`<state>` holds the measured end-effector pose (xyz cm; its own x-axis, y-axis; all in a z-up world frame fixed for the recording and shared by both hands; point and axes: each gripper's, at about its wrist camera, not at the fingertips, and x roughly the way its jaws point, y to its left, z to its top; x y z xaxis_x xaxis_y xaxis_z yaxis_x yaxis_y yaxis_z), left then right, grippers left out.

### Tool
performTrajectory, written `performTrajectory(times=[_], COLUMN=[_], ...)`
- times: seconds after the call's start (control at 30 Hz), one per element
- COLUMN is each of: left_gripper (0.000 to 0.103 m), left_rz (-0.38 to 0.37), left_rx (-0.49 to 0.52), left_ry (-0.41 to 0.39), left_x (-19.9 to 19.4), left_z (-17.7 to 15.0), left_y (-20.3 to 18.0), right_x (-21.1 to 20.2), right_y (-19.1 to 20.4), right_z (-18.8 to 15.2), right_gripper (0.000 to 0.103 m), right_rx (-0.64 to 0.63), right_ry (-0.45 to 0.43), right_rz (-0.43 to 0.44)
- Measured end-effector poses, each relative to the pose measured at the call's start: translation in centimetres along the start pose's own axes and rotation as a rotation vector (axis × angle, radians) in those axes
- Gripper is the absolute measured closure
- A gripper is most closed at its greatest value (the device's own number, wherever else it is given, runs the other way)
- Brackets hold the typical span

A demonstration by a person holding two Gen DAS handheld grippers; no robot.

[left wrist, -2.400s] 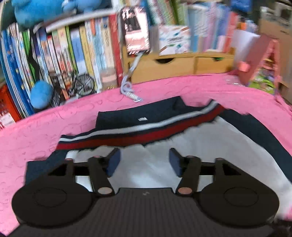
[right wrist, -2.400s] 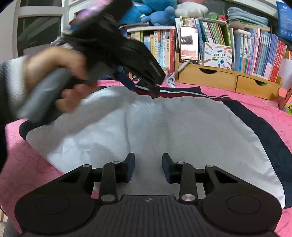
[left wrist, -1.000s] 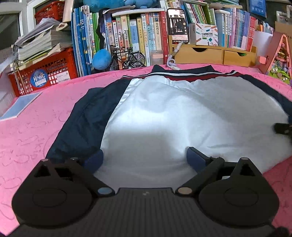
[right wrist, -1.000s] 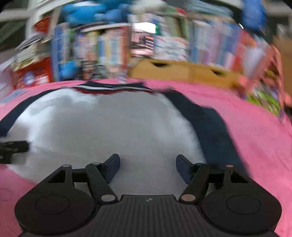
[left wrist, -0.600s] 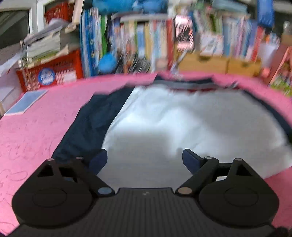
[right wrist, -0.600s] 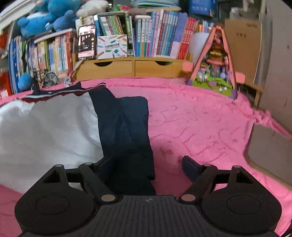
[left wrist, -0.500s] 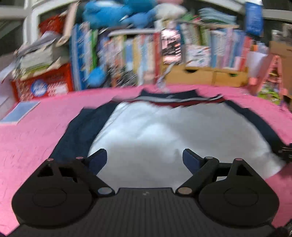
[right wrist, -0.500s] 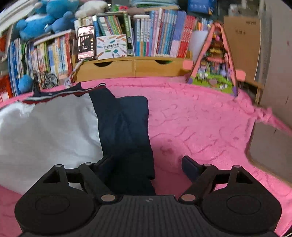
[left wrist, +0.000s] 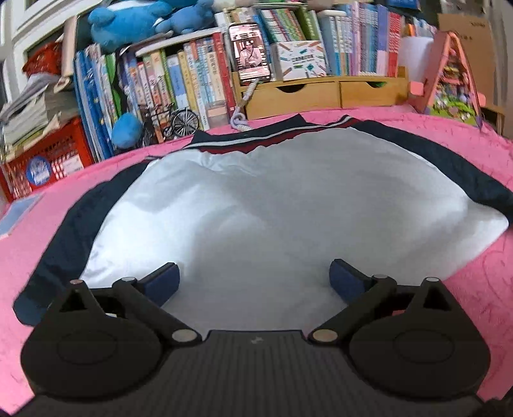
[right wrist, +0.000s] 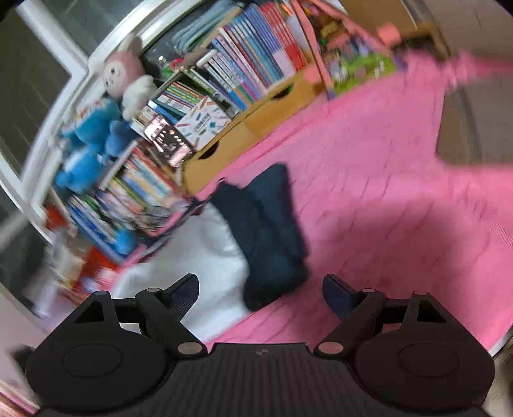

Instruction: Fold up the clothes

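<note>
1. The left gripper (left wrist: 255, 280) hangs over the near hem of the jacket (left wrist: 272, 205); its jaws are opening wide, with white cloth under the gap and nothing pinched.
2. The right gripper (right wrist: 259, 290) is tilted, its jaws spread apart and clamping nothing; the tip of the navy sleeve (right wrist: 272, 237) lies just ahead of the gap.
3. The jacket lies flat on the pink blanket (left wrist: 38, 208), white panel up, navy sleeves along both sides, striped collar at the far edge.
4. Behind it stand books (left wrist: 179, 80), wooden drawers (left wrist: 320, 96), a phone (left wrist: 251, 53) and blue plush toys (left wrist: 128, 22).
</note>
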<state>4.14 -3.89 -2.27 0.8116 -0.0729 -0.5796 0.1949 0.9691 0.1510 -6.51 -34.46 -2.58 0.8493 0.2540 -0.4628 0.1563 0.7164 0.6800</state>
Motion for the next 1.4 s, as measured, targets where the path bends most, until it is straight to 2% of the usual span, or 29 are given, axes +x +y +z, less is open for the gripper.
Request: performTrajectory(times=[0.3, 0.53, 0.57, 0.6, 0.63, 0.67, 0.7, 0.83, 0.87, 0.97, 1.07, 1.2, 1.3, 1.4], left_gripper=[0.001, 0.001, 0.001, 0.001, 0.001, 0.001, 0.001, 0.001, 0.001, 0.001, 0.001, 0.001, 0.001, 0.002], left_rz=[-0.011, -0.038, -0.042, -0.044, -0.045, -0.046, -0.046, -0.052, -0.055, -0.063, -0.070, -0.075, -0.077, -0.082], left_rx=[-0.020, -0.048, -0.050, -0.049, -0.048, -0.047, -0.045, -0.042, -0.041, -0.037, -0.034, -0.038, -0.046, -0.057], left_ry=[0.004, 0.017, 0.018, 0.018, 0.018, 0.017, 0.017, 0.016, 0.015, 0.015, 0.014, 0.014, 0.014, 0.015], left_x=[-0.2, 0.0, 0.1, 0.1, 0.1, 0.0, 0.0, 0.0, 0.0, 0.0, 0.0, 0.1, 0.1, 0.1], left_z=[-0.1, -0.1, -0.1, -0.1, -0.1, -0.1, -0.1, -0.1, -0.1, -0.1, -0.1, -0.1, -0.1, -0.2], left_y=[0.2, 0.7, 0.7, 0.8, 0.7, 0.7, 0.7, 0.6, 0.6, 0.6, 0.5, 0.5, 0.5, 0.6], right_x=[4.9, 7.9, 8.3, 8.6, 9.0, 9.3, 9.6, 10.2, 10.2, 10.2, 10.9, 14.1, 18.3, 23.1], right_y=[1.4, 1.2, 1.3, 1.5, 1.6, 1.6, 1.6, 1.7, 1.8, 3.4, 7.9, 16.7, 24.0, 29.4], right_z=[1.5, 3.1, 3.3, 3.5, 3.7, 4.0, 4.2, 5.2, 5.5, 6.7, 7.6, 7.7, 5.1, 1.0], right_gripper=[0.015, 0.016, 0.022, 0.036, 0.045, 0.061, 0.069, 0.079, 0.083, 0.085, 0.087, 0.087, 0.087, 0.087], right_rx=[-0.016, 0.030, 0.020, 0.006, 0.004, 0.012, 0.019, 0.068, 0.092, 0.159, 0.054, -0.138, -0.347, -0.536], right_ry=[0.030, 0.019, 0.021, 0.027, 0.039, 0.057, 0.075, 0.139, 0.149, 0.168, 0.175, 0.270, 0.416, 0.613], right_rz=[-0.006, 0.002, -0.010, -0.031, -0.048, -0.061, -0.074, -0.085, -0.067, 0.022, 0.057, 0.164, 0.213, 0.243])
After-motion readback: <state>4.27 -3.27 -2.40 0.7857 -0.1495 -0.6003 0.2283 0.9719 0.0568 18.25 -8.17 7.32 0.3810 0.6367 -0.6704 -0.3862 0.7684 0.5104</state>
